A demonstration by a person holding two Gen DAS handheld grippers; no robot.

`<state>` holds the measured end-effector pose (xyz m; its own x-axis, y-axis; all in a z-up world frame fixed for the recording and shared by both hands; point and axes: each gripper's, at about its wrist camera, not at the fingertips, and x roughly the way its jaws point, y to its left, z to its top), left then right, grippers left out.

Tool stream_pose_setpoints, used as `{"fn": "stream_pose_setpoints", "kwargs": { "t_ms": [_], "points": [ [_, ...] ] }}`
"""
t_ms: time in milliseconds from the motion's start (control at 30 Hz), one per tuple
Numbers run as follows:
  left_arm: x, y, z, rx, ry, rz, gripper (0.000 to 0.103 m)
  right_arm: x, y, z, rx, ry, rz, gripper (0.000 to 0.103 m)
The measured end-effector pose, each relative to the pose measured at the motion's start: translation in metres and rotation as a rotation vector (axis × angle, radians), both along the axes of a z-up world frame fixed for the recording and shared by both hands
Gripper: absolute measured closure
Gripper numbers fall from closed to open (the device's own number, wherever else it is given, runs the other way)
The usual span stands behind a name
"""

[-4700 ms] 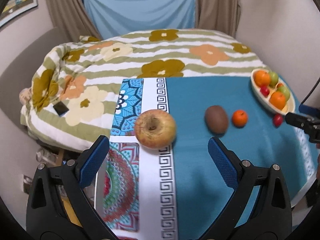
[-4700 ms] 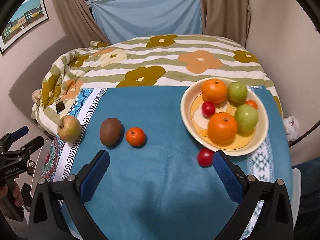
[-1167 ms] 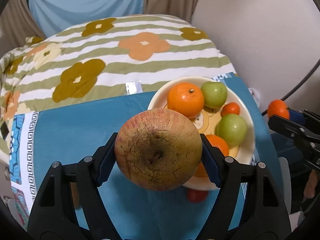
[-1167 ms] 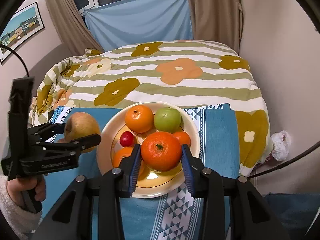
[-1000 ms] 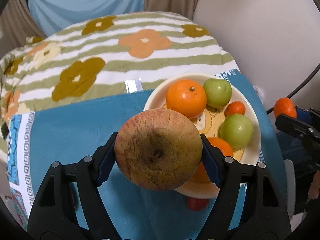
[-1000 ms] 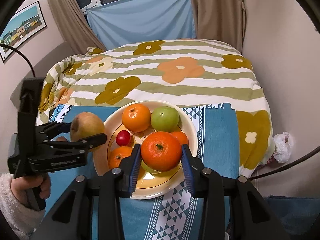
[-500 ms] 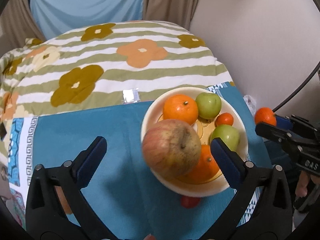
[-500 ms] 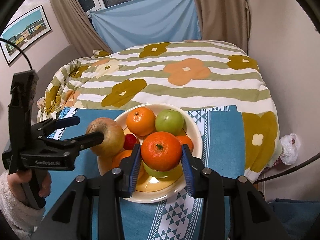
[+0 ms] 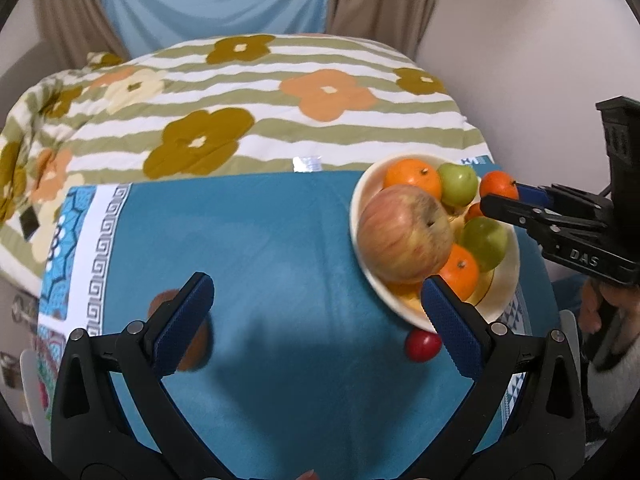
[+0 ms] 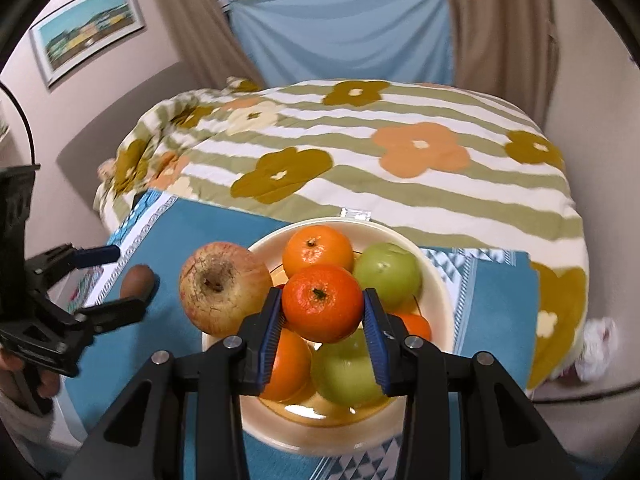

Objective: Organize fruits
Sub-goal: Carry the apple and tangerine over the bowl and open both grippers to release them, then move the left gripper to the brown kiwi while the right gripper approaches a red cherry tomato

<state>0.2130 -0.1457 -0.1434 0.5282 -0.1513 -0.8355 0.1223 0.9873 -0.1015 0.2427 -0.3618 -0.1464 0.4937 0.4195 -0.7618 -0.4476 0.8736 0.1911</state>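
— Right wrist view: my right gripper (image 10: 322,330) is clamped on a tangerine (image 10: 322,303), held above the bowl (image 10: 440,276). Where's the apple?

— I see the apple (image 9: 405,233) at the bowl's left rim, resting on the fruit. My left gripper (image 9: 318,320) has its jaws wide apart with nothing between them, on the near side of the blue cloth (image 9: 280,240).

— Anything loose?

— A red fruit (image 9: 422,345) lies just near of the bowl, and a kiwi (image 10: 137,276) sits far left on the cloth.

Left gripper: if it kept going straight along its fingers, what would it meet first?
Probably just the blue tablecloth: the open left gripper points at bare cloth, with the bowl off to its right and the kiwi behind its left finger. Depth is uncertain.
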Motion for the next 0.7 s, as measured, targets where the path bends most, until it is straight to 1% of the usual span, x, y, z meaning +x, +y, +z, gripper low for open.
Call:
{"fn": "stream_pose_setpoints", "kwargs": {
  "t_ms": [167,267,300,333,367,400,433,700],
  "points": [
    [-0.006,0.012,-0.005,0.004,0.011,0.039,0.0,0.002,0.005,-0.011,-0.029,-0.02,0.064,0.067],
    [-0.009,0.016,-0.008,0.004,0.012,0.059,0.0,0.002,0.008,-0.016,-0.033,-0.002,0.099,0.067],
    [-0.01,0.017,-0.008,0.004,0.011,0.063,0.0,0.001,0.008,-0.017,-0.033,-0.006,0.101,0.061],
    [-0.011,0.018,-0.007,0.004,0.01,0.066,0.0,0.0,0.007,-0.017,-0.028,-0.012,0.1,0.047],
    [-0.012,0.019,-0.006,0.005,0.008,0.07,0.0,-0.002,0.005,-0.015,-0.017,-0.019,0.097,0.038],
    [-0.014,0.02,-0.005,0.008,0.005,0.073,0.0,-0.003,0.003,-0.014,-0.006,-0.024,0.092,0.019],
    [-0.015,0.02,-0.004,0.01,0.002,0.076,0.0,-0.004,0.001,-0.012,0.004,-0.029,0.086,0.009],
    [-0.025,0.025,0.01,0.014,-0.026,0.09,0.0,-0.017,-0.006,0.001,-0.003,-0.052,0.039,0.008]
  ]
}}
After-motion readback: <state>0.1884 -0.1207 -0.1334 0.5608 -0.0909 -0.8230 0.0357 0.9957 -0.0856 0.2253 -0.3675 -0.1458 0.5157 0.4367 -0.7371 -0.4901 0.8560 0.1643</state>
